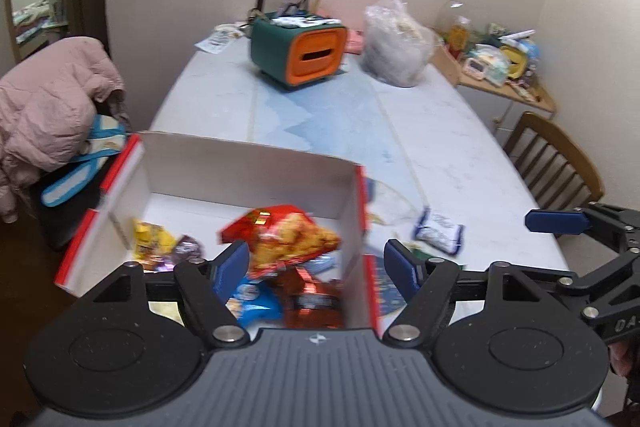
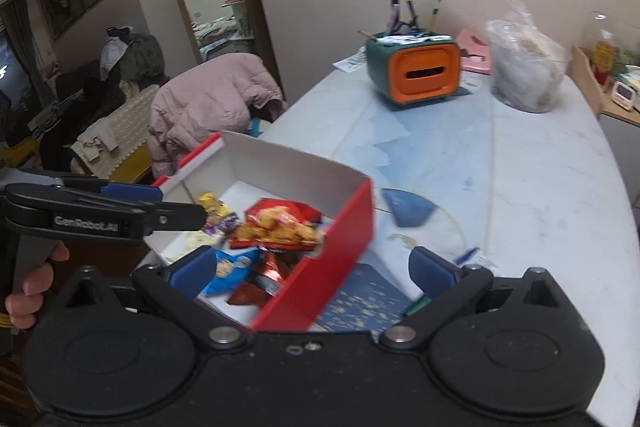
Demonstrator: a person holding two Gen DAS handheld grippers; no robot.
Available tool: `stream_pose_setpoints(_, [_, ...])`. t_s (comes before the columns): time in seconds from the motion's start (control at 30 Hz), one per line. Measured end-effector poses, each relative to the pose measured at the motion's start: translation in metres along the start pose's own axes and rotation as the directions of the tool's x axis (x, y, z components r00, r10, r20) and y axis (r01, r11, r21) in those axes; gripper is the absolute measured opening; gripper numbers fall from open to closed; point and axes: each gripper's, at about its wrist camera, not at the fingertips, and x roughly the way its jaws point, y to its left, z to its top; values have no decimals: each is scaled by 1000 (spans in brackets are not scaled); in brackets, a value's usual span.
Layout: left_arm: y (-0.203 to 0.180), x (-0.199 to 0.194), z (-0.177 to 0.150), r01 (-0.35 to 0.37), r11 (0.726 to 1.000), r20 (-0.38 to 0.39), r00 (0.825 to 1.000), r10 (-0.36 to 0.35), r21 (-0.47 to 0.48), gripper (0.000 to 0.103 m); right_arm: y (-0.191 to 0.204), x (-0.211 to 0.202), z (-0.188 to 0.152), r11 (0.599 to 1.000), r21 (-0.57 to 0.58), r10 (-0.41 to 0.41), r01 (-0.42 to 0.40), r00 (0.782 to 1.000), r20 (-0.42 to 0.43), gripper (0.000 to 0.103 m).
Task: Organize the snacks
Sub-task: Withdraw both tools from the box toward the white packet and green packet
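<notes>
Open tabletop beyond the red box; farther back, blocked by an orange-fronted organizer and plastic bag.

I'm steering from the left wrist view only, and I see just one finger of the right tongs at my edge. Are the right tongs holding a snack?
Observer: No. In the right wrist view the right tongs stand wide open with nothing gripped. The cardboard box's red side wall shows between the two fingers.
Operator: What is carrying my left tongs? My camera looks forward past them.
Observer: A hand is wrapped around the grey handle of the left tongs, at the lower left, beside the box.
</notes>
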Motion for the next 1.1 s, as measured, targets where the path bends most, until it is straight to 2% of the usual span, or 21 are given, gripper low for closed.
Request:
stream_pose_setpoints(0.07, [-10,2,-3,13,1000,1,1000,-13,-2,80,-12,-6,-6,1000,8,-3,3,1000,3,103])
stream_pose_setpoints(0.3, [-51,21,-11,21,1000,-21,1000,-21,-20,80,-62,-20,-23,998,54,-43,43,999,-19,103])
stream_pose_setpoints(0.53, [-94,46,-11,-50,998,-60,997,48,-38,80,-114,-25,-29,997,50,-55,57,997,-46,103])
stream_pose_setpoints(0.8, [-129,86,-12,-89,989,-127,989,74,-121,80,-157,-7,-35,999,-16,-35,33,993,-115,102])
stream_pose_setpoints(1.1, [-149,147,-15,-184,955,-230,965,130,-232,80,-190,32,-44,993,-114,-7,-16,980,-199,99])
